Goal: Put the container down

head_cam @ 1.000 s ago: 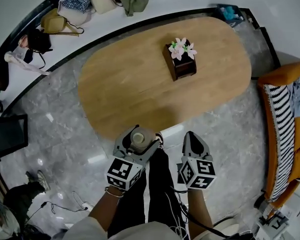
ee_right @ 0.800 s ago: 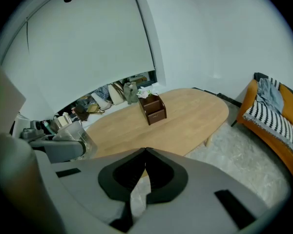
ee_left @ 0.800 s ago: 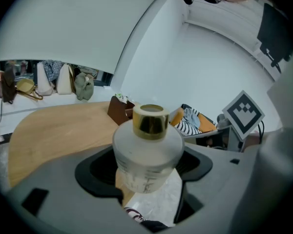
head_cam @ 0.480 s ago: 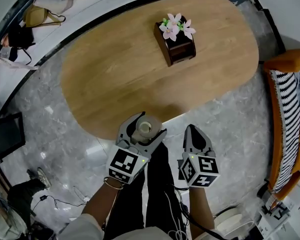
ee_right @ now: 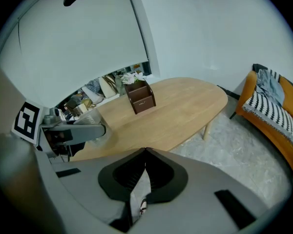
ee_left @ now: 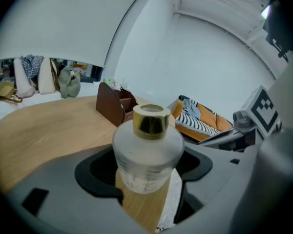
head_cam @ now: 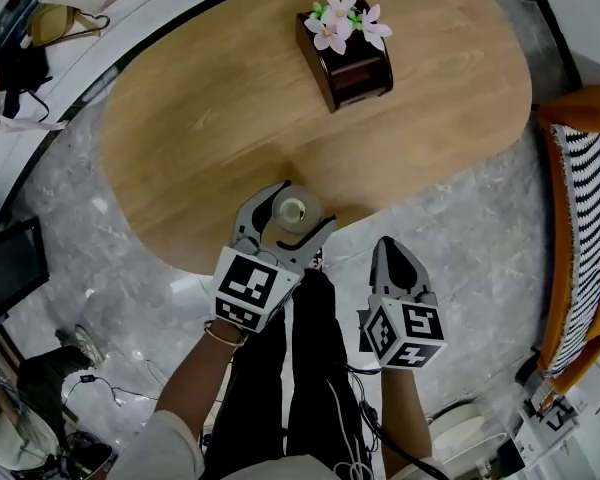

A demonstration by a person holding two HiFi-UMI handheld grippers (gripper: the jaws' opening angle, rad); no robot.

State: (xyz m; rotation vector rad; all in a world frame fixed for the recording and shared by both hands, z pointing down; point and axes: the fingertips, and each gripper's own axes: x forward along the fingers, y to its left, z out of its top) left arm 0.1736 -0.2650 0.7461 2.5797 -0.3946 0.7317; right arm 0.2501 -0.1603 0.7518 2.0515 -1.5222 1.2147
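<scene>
Left gripper point(head_cam: 286, 214): jaws closed onto the container, one black pad on each side of its body; our left hand carries it at the near edge of the table.
Container: a round frosted-glass bottle with a short gold cap point(ee_left: 147, 147), upright between the left jaws. From the head view it sits over the wood just inside the near edge. We cannot tell whether its base touches the top.
Right gripper point(head_cam: 392, 248): jaws pressed together with nothing between them. It hangs over the floor, just off the near edge of the table and right of the left gripper.
Table: a long oval top of light wood point(head_cam: 200, 118), bare apart from one box.
Box: a dark brown wooden box point(head_cam: 352, 60) towards the far edge, well apart from the container, with pink and white flowers point(head_cam: 342, 20) at its far end.
Floor: grey marbled stone point(head_cam: 480, 218) around the table.
Right of the table: an orange sofa with a black-and-white striped cushion point(head_cam: 578, 228).
Beyond the far left edge: bags lying on a white ledge point(head_cam: 55, 23).
Below the grippers: our own legs in black trousers point(head_cam: 300, 368).
</scene>
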